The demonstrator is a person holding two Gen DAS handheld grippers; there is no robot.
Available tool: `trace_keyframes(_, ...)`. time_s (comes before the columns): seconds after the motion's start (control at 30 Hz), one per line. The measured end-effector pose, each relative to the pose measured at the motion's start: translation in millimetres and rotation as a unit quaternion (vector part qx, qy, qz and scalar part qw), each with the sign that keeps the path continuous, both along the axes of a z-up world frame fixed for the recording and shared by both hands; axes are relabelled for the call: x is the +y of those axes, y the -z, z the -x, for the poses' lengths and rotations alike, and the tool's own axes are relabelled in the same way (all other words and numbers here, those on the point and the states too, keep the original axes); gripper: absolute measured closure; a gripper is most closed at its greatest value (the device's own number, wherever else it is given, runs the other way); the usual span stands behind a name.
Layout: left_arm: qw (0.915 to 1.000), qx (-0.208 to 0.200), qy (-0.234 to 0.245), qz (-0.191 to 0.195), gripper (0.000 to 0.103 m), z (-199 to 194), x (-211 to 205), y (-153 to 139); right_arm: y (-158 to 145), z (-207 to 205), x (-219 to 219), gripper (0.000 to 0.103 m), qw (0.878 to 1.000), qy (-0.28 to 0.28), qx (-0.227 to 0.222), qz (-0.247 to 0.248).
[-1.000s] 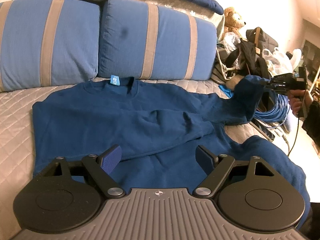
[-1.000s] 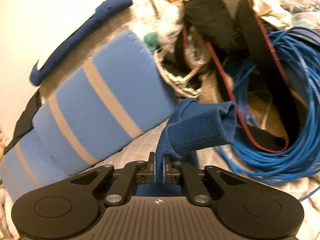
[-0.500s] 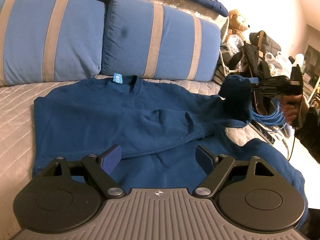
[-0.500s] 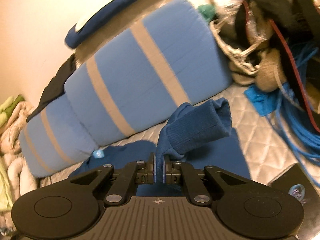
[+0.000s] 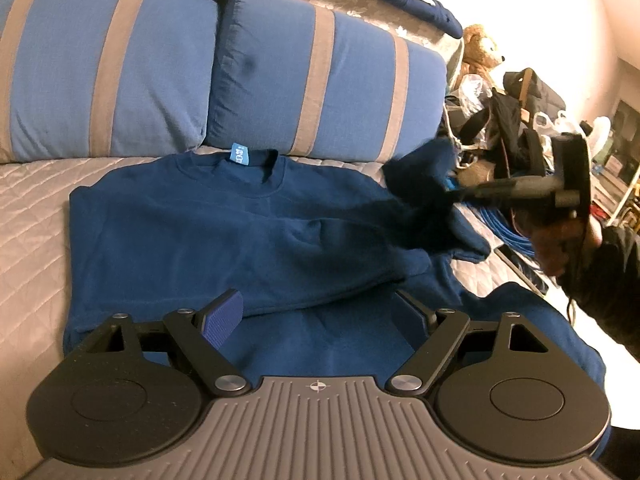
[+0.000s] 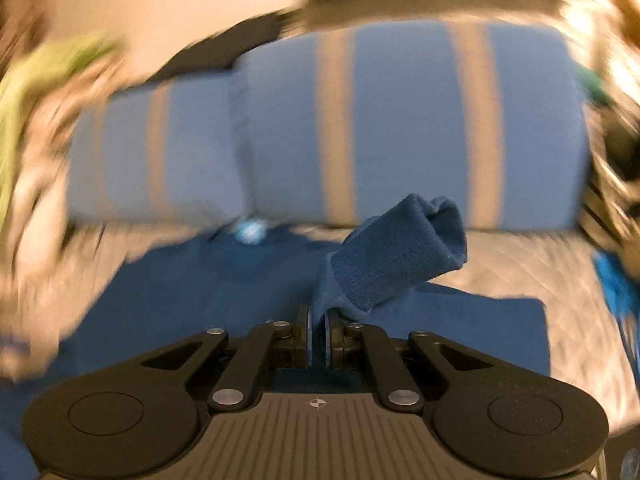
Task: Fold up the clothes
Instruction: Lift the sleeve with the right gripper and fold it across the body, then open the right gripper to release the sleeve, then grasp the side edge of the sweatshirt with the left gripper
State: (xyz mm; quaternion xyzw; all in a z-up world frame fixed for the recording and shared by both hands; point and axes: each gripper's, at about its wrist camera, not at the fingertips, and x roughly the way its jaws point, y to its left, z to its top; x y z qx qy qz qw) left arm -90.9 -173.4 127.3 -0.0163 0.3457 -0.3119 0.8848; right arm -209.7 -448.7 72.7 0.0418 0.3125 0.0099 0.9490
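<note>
A dark blue sweatshirt [image 5: 224,240] lies spread flat on the quilted bed [image 5: 36,200], its collar and small light-blue label [image 5: 239,154] pointing toward two blue cushions with grey stripes [image 5: 320,88] propped along the back. One sleeve is already folded across the chest. The other sleeve's ribbed cuff [image 6: 404,256] is lifted off the bed, pinched in the right gripper [image 6: 319,330], whose jaws are pressed together on the fabric just below the cuff. From the left wrist view that gripper hangs over the sweatshirt's right shoulder, held level by a hand [image 5: 560,240] in a dark sleeve.

The left gripper [image 5: 320,316] hovers low over the hem, jaws spread wide, nothing between them, pointing down toward the cloth.

Bare quilt shows to the left of the sweatshirt and in a strip behind it. On the right the bed edge is close, with a coil of blue cable [image 5: 504,228], bags and a teddy bear [image 5: 482,50] crowding beyond it.

The near hem is hidden behind the left gripper's body. The right wrist view is smeared with blur; only the cuff and jaws read sharply there.
</note>
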Motion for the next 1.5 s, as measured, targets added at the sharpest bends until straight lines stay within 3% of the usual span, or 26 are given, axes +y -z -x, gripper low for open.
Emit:
trace_keyframes(0.07,1.0,0.002,-0.004,-0.001,0.022,-0.1,0.0,0.0,10.1,-5.2,30.7,0.091,0.997,-0.05,0.02,0.057)
trace_keyframes(0.13,1.0,0.006,-0.006,-0.001,0.022,-1.3,0.1,0.3,16.5,-6.0,50.7,0.08,0.992,-0.09,0.035,0.083)
trace_keyframes(0.2,0.9998,0.018,-0.007,-0.001,0.022,-4.5,0.8,1.5,17.4,-2.7,56.1,0.049,0.991,-0.106,0.031,0.078)
trace_keyframes(0.27,0.9992,0.039,-0.012,-0.001,0.022,-9.9,1.8,2.7,15.4,2.4,54.7,0.037,0.991,-0.11,0.024,0.068)
trace_keyframes(0.4,0.9977,0.067,0.0,-0.008,0.021,-21.4,-2.0,-3.8,9.5,12.6,38.5,0.03,0.994,-0.094,0.021,0.058)
trace_keyframes(0.53,0.9921,0.116,0.018,0.043,0.021,-46.8,-9.9,-16.8,6.8,25.3,24.9,0.024,0.995,-0.077,0.019,0.057)
trace_keyframes(0.6,0.9842,0.156,0.022,0.081,0.021,-63.3,-15.8,-16.6,6.2,29.3,18.3,0.022,0.996,-0.068,0.017,0.059)
trace_keyframes(0.8,0.9434,0.276,0.008,0.184,0.022,-120.0,-37.5,20.9,2.5,41.9,4.2,0.017,0.998,-0.047,0.005,0.05)
trace_keyframes(0.93,0.9172,0.338,-0.023,0.21,0.023,-141.5,-59.3,59.6,1.8,47.3,-2.0,0.016,0.998,-0.04,-0.001,0.049)
trace_keyframes(1.03,0.9069,0.364,-0.042,0.209,0.025,-155.2,-73.7,87.0,2.1,51.2,-6.6,0.015,0.998,-0.038,-0.003,0.044)
trace_keyframes(1.2,0.8877,0.396,-0.078,0.221,0.044,-170.5,-80.7,124.9,5.3,56.0,-16.5,0.015,0.999,-0.028,-0.005,0.042)
trace_keyframes(1.27,0.8852,0.398,-0.089,0.223,0.055,-172.7,-79.6,133.7,7.0,58.3,-20.7,0.015,0.999,-0.023,-0.005,0.039)
trace_keyframes(1.33,0.8812,0.4,-0.092,0.235,0.059,-172.8,-79.8,141.1,9.8,61.0,-24.5,0.015,0.999,-0.02,-0.006,0.041)
trace_keyframes(1.5,0.8708,0.402,-0.098,0.266,0.063,-171.6,-77.0,154.1,15.8,66.3,-29.8,0.015,0.999,-0.022,-0.013,0.046)
